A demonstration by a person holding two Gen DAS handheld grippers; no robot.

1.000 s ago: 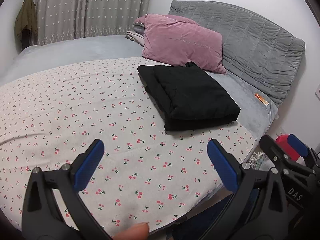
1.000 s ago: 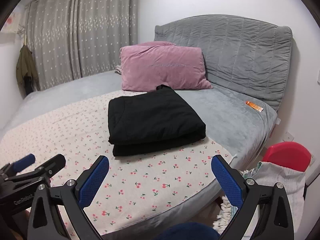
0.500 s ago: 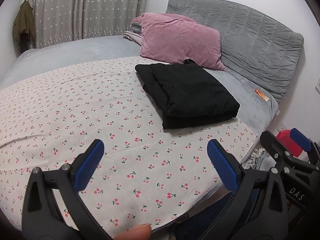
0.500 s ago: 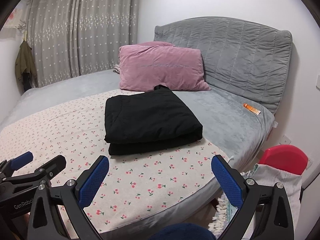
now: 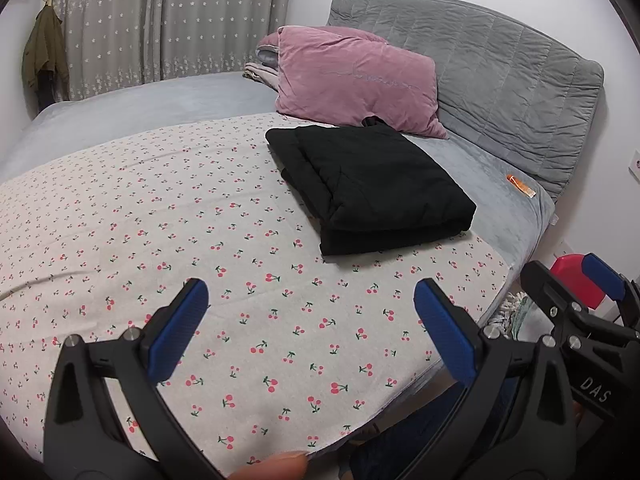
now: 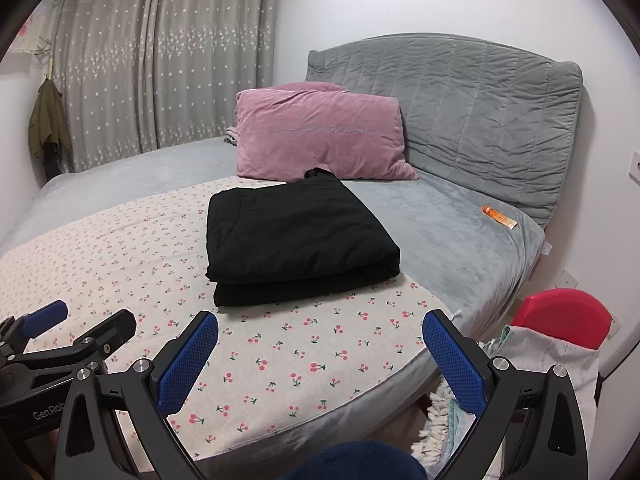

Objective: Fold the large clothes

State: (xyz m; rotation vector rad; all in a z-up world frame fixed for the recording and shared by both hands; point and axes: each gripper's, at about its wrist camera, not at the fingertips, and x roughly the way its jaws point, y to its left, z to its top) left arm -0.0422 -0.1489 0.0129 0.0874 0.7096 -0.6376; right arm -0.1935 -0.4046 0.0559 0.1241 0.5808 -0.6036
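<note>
On cherry-print sheet (image 6: 120, 248), folded black garment (image 6: 296, 236) unmoved, left tool (image 5: 310, 330) and right tool (image 6: 320, 354) still spread, empty, slightly withdrawn.

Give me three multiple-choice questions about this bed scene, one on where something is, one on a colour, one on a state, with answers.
1. Where does the folded black garment lie?
A. on the cherry-print sheet, in front of the pink velvet pillow
B. on the floor
C. on top of the pillow

2. What colour is the small tube near the grey quilted headboard?
A. green
B. orange
C. white

3. How do the left gripper and right gripper stand?
A. both shut on the garment
B. one open, one shut
C. both open, holding nothing

Answers: 1 A, it rests on the printed sheet with the pillow just behind; 2 B, it shows orange on the grey cover; 3 C, the blue pads stand wide apart over the sheet.
</note>
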